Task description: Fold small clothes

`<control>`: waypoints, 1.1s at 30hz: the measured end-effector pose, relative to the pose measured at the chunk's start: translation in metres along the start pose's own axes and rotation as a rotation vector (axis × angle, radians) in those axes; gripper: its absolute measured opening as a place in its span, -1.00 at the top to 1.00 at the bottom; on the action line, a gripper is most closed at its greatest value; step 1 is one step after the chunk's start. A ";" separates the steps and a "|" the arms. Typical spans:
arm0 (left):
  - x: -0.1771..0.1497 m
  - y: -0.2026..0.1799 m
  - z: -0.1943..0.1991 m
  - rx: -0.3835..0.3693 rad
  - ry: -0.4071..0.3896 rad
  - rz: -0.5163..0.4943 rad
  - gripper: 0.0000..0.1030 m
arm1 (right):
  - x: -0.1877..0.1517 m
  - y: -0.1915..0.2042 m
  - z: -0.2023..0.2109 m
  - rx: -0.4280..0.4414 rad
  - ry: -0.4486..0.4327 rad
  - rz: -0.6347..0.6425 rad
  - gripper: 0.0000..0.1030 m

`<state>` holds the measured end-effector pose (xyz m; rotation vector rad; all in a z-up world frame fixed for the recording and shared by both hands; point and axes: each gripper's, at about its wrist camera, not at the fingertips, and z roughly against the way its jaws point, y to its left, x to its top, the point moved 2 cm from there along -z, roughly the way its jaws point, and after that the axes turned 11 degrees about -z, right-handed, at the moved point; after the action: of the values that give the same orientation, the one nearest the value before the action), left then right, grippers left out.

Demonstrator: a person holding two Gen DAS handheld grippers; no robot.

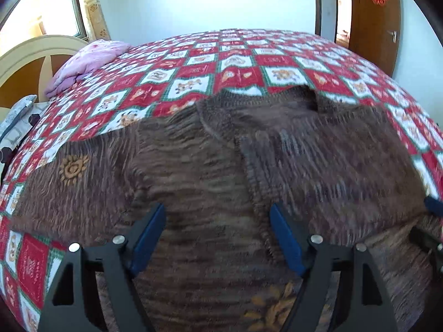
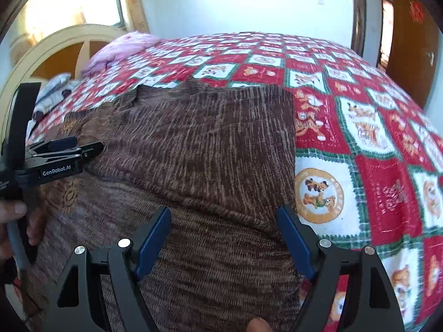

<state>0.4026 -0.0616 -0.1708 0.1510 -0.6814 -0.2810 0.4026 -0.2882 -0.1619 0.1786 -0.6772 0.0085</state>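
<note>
Directly beneath both cameras lay the brown knitted sweater [image 1: 210, 166], spread across the bed [image 1: 249, 55] on its red-and-white checked quilt [image 2: 360, 144]. It looked to me like a soft, fairly thick knit, limp rather than stiff, likely to sag and stretch if lifted by one point, and light enough to carry easily. Its right side was already turned in over the body, the folded edge running straight beside the bare quilt. I judged the ribbed hem and the folded edges the best places to take hold, pinching through both layers so the knit would not slide apart.

My left tongs [image 1: 217, 218] stood wide open over the middle of the sweater, the blue pads [image 1: 149, 235] well apart, holding nothing; whether their tips brushed the knit I could not tell. My right tongs [image 2: 224, 221] were equally wide open over the folded right part, near its edge, also empty. From the right wrist view, the left tongs [image 2: 83, 149] hung just above the sweater's far side, with my left hand [image 2: 13, 215] around the handle.
</note>
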 end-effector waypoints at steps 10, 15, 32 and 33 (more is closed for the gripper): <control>-0.043 0.090 0.031 0.089 -0.024 0.164 -0.69 | -0.011 0.002 0.003 -0.038 -0.062 0.028 -0.55; -0.071 0.151 0.034 0.156 0.008 0.302 -0.69 | -0.010 0.000 0.019 0.002 -0.128 -0.037 -0.55; -0.117 0.281 0.006 0.113 -0.020 0.782 -0.45 | -0.018 0.034 0.049 0.040 -0.314 0.073 -0.55; -0.116 0.283 0.003 0.119 -0.021 0.786 -0.45 | -0.018 0.035 0.049 0.041 -0.313 0.072 -0.55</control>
<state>0.3731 0.2428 -0.1734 -0.0142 -0.7291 0.5124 0.3556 -0.2614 -0.1306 0.1964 -0.9960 0.0648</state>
